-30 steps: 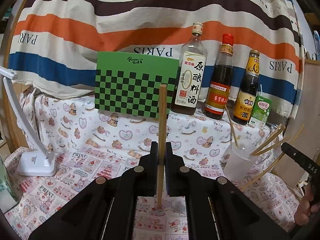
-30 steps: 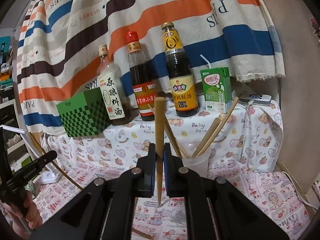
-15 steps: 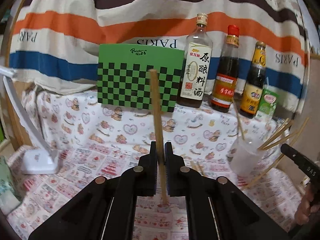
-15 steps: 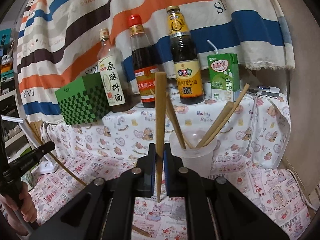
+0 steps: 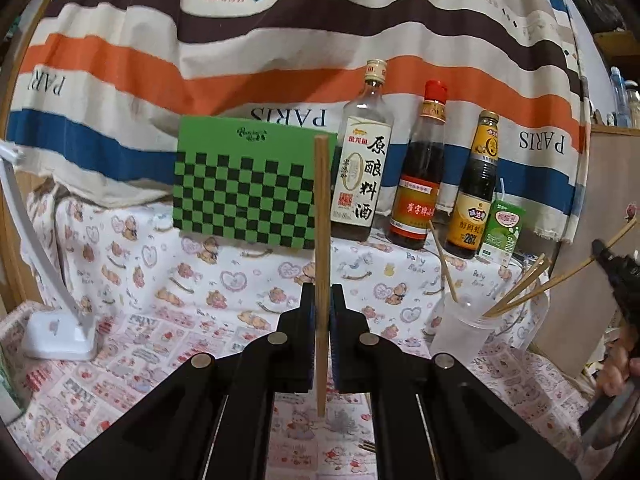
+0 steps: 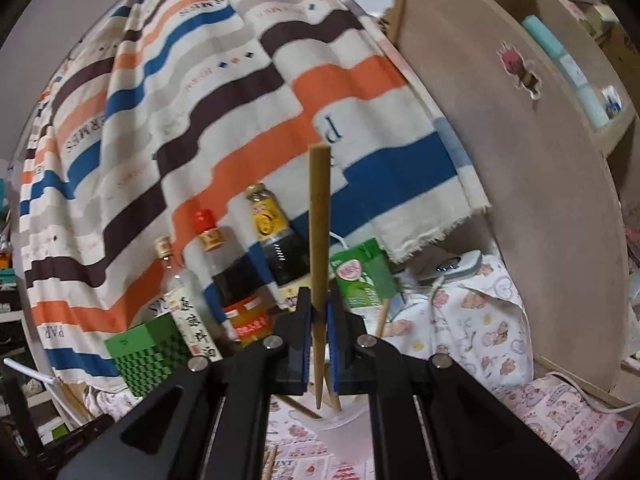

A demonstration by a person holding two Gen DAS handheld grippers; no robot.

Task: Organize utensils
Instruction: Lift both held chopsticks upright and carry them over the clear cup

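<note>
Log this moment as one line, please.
left gripper: shut on wooden chopstick | right gripper: shut on wooden chopstick, tip above clear plastic cup

**Chopstick clamped, cup right under me**

My right tongs (image 6: 320,312) are pinched tight on one wooden chopstick (image 6: 319,232), standing nearly upright with its thin tip pointing down over the clear plastic cup (image 6: 340,420). More chopsticks (image 6: 334,394) lean inside it. Behind: three sauce bottles (image 6: 272,248), a green drink carton (image 6: 360,276), a green checkered box (image 6: 148,356), all tilted against the striped cloth (image 6: 200,120).
</note>
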